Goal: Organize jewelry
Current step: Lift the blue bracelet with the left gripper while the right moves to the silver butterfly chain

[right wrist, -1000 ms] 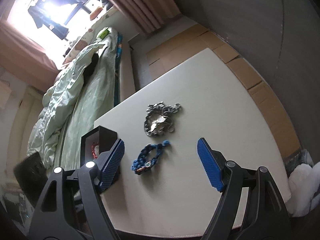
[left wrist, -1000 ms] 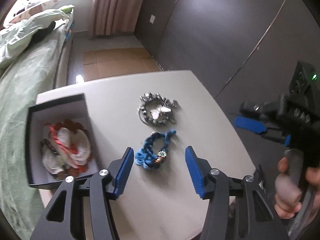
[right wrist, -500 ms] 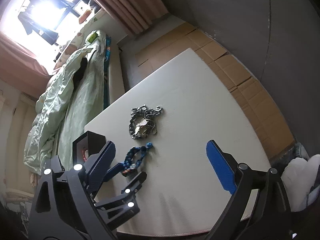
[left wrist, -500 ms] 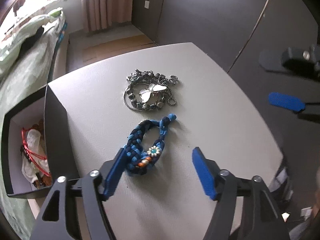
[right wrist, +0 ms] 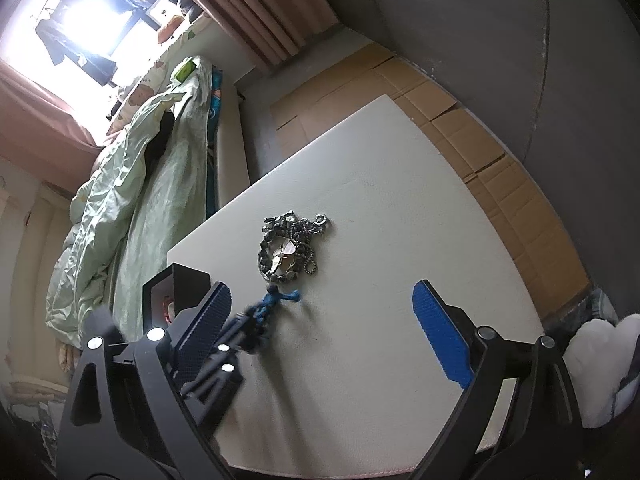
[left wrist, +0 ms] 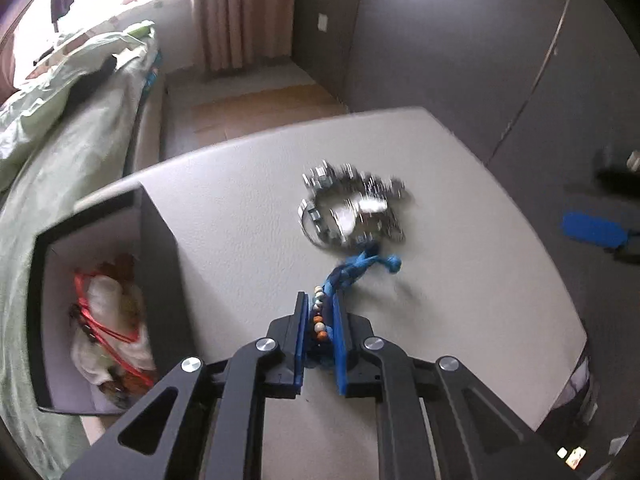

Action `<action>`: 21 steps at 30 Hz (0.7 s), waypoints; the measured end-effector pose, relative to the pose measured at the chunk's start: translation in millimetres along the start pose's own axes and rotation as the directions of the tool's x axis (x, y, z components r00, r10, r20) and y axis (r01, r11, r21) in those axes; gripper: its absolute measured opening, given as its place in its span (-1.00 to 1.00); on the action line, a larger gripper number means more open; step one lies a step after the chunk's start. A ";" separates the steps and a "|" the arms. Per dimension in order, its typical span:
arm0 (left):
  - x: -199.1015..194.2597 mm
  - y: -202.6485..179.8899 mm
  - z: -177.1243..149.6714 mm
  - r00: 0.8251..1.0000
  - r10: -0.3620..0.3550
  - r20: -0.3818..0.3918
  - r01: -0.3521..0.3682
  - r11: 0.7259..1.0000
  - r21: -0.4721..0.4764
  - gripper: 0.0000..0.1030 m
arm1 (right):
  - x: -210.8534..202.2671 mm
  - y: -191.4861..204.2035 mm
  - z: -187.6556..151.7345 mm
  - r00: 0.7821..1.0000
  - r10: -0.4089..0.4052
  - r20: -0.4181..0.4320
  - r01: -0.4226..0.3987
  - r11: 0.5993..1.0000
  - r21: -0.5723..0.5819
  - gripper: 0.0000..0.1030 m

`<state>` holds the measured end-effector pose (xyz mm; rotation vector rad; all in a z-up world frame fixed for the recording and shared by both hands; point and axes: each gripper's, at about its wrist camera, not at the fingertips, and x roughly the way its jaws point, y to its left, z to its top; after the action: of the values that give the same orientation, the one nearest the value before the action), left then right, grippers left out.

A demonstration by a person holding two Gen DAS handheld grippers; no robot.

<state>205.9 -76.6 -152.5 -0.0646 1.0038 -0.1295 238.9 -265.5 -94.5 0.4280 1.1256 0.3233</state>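
My left gripper (left wrist: 319, 307) is shut on a blue braided bracelet (left wrist: 356, 268) with small beads, near the middle of the white table (left wrist: 460, 300). The bracelet's knotted end trails toward a silver chain necklace (left wrist: 352, 210) with a butterfly pendant just beyond it. In the right wrist view the bracelet (right wrist: 272, 304) and necklace (right wrist: 290, 248) lie ahead, left of centre. My right gripper (right wrist: 320, 328) is open and empty above the table's near part. A black open box (left wrist: 100, 300) with red and white jewelry stands at the table's left.
A bed with a green quilt (right wrist: 132, 184) runs along the table's left side. Flattened cardboard (right wrist: 460, 120) covers the floor beyond and to the right of the table. A dark wall (left wrist: 480, 60) stands behind.
My left gripper has moved forward over the blue bracelet and shut on it. The bracelet has bunched up between the pads. My right gripper has stayed open.
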 end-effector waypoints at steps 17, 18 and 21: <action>-64.2 41.5 32.1 0.976 -0.147 0.160 0.170 0.976 -0.139 -0.81 | 47.3 11.2 18.6 0.997 0.070 -0.036 -0.070 0.997 0.013 0.31; -67.6 45.8 33.9 0.974 -0.150 0.170 0.175 0.974 -0.147 -0.81 | 51.0 12.4 19.2 0.997 0.063 -0.038 -0.063 0.998 0.011 0.21; -73.1 56.5 38.3 0.970 -0.153 0.188 0.185 0.969 -0.165 -0.81 | 66.9 16.5 21.8 0.997 0.054 -0.058 -0.054 0.998 0.015 -0.05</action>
<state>203.9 -10.8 -77.2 -0.3243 0.8323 -0.1860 284.9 -224.1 -131.7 0.4636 1.1754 0.3780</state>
